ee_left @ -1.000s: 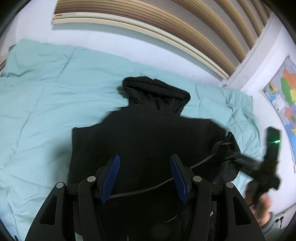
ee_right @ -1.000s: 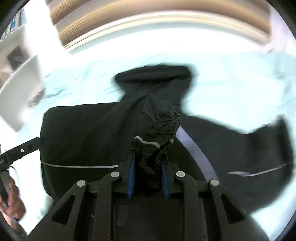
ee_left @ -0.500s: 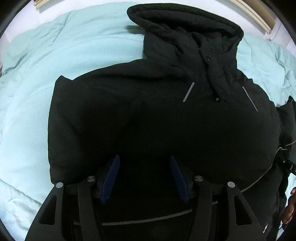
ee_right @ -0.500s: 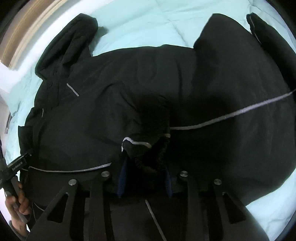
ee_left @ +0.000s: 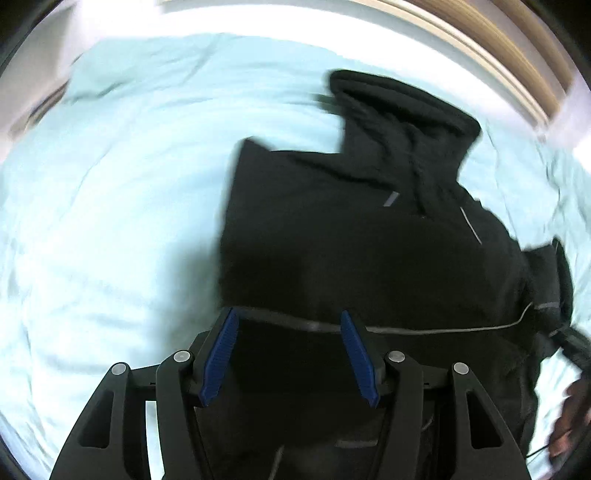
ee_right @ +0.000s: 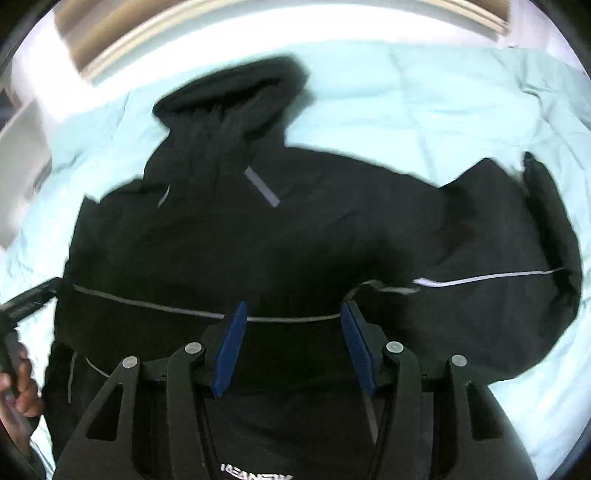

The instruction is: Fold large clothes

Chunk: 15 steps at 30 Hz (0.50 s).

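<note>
A black hooded jacket (ee_left: 369, 251) lies front up on a pale teal bed cover (ee_left: 110, 221), its hood (ee_left: 402, 110) pointing away from me. My left gripper (ee_left: 288, 321) hangs open over the jacket's lower left part, near its left edge, with nothing between the blue pads. In the right wrist view the jacket (ee_right: 258, 240) fills the middle, with one sleeve (ee_right: 517, 229) spread out to the right. My right gripper (ee_right: 293, 314) is above the grey piping line, and its jaws are opening with only flat fabric below them.
A wooden slatted headboard (ee_left: 498, 33) runs behind the bed. White shelving (ee_right: 22, 166) stands at the far left. The teal cover (ee_right: 424, 103) stretches bare around the jacket. A hand (ee_right: 18, 384) holding the other gripper shows at the left edge.
My right gripper held the sleeve cuff in the earlier frames and has let it go, its jaws spreading. The left gripper has shifted toward the jacket's left edge, still open.
</note>
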{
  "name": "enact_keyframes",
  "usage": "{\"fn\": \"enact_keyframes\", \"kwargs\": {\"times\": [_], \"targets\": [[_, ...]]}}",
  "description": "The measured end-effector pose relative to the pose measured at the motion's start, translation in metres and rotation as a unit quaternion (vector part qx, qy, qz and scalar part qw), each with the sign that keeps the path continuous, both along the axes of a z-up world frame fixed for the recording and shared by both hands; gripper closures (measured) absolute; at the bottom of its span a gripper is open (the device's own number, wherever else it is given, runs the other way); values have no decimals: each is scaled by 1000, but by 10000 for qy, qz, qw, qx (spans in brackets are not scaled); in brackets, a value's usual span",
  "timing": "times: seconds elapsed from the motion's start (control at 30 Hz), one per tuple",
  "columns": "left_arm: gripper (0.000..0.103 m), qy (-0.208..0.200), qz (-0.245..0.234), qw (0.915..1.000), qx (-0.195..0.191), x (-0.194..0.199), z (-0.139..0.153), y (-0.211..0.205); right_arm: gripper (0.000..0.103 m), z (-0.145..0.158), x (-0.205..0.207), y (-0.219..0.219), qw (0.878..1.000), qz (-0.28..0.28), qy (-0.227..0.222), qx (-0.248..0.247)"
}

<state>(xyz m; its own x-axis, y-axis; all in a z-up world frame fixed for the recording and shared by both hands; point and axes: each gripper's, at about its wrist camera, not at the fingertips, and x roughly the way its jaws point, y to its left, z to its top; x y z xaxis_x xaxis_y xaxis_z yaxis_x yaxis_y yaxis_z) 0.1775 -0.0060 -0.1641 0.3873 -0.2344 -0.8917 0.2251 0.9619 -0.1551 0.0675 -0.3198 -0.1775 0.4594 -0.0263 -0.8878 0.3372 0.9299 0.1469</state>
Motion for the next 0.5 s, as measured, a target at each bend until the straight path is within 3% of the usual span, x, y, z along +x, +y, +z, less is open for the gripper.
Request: {"fn": "enact_keyframes", "kwargs": {"times": [0.1, 0.17, 0.27, 0.37, 0.5], "targets": [[43, 297, 123, 9994, -127, -8, -17, 26, 47, -27, 15, 13, 9994, -45, 234, 260], [40, 594, 167, 9980, -131, -8, -39, 31, 48, -50, 18, 18, 9978, -124, 605, 244], [35, 970, 369, 9935, -461, -4, -68, 44, 48, -71, 25, 23, 9967, -176, 777, 142], [36, 883, 334, 9943, -495, -7, -61, 47, 48, -67, 28, 22, 9958, -202, 887, 127], [37, 472, 30, 9981, -386, -23, -26, 46, 48, -39, 22, 23, 9968, -270, 715, 224]]}}
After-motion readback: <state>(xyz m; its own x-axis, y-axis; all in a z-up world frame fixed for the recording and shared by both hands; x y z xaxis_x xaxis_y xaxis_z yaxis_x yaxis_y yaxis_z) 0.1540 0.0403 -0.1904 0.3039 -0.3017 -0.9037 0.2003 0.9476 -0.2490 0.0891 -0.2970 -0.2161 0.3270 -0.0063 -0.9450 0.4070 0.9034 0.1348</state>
